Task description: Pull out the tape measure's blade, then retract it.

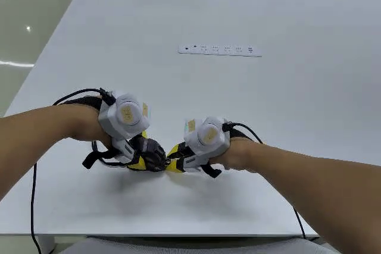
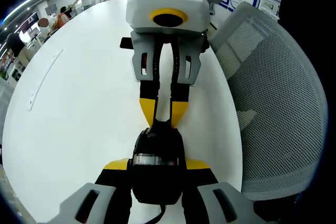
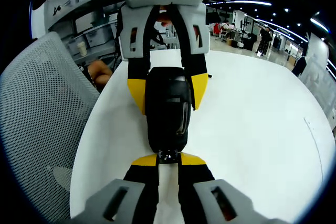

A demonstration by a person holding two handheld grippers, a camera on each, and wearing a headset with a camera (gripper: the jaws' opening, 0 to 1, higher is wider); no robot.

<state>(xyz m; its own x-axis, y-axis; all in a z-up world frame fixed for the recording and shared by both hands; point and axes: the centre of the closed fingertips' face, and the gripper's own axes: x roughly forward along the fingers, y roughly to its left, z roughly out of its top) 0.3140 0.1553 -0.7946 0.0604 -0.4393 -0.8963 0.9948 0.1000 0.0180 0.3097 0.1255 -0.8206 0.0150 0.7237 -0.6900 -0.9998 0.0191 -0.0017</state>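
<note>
A black tape measure [image 1: 153, 154] sits just above the white table [image 1: 238, 4], near its front edge, between the two grippers, which face each other. My left gripper [image 1: 141, 160] is shut on the case from both sides; its yellow fingertips [image 2: 116, 164] flank the case [image 2: 157, 174]. My right gripper [image 1: 174, 165] meets it head-on, its yellow tips [image 3: 143, 160] pinched on the blade's end tab [image 3: 167, 155] at the mouth of the case [image 3: 168, 108]. No length of blade shows between tab and case.
A white power strip [image 1: 219, 50] lies flat at mid-table. A grey mesh chair [image 2: 273, 103] stands at the table's near edge. Black cables [image 1: 34, 200] trail from the grippers over that edge. People stand far off in the room.
</note>
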